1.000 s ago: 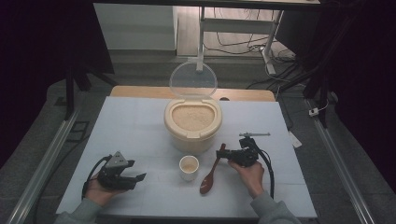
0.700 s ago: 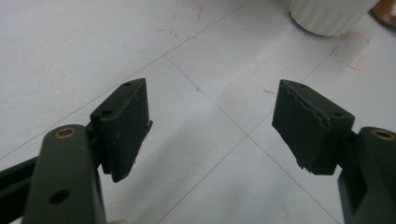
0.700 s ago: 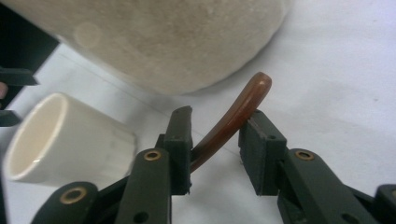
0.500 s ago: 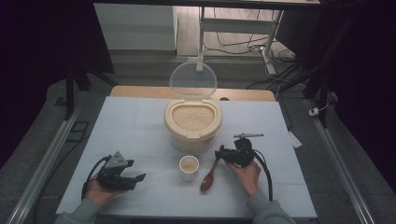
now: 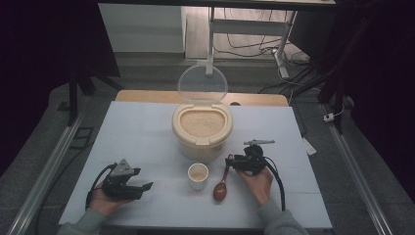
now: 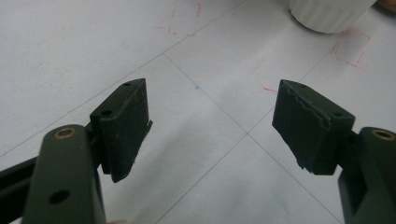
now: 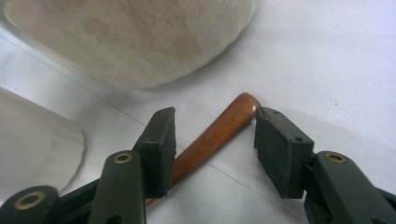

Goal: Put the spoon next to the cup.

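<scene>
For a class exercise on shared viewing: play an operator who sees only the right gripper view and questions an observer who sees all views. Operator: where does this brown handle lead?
Observer: To a spoon, its bowl lying on the table beside a small white cup.
Operator: My right tongs have just been opening, the handle loose between them. Is the big tub open?
Observer: Yes, its clear lid stands upright behind it.
Operator: And the left tongs?
Observer: The left tongs are open, holding nothing, over bare table.

One rice container, one cup, one wooden spoon, two grippers
</scene>
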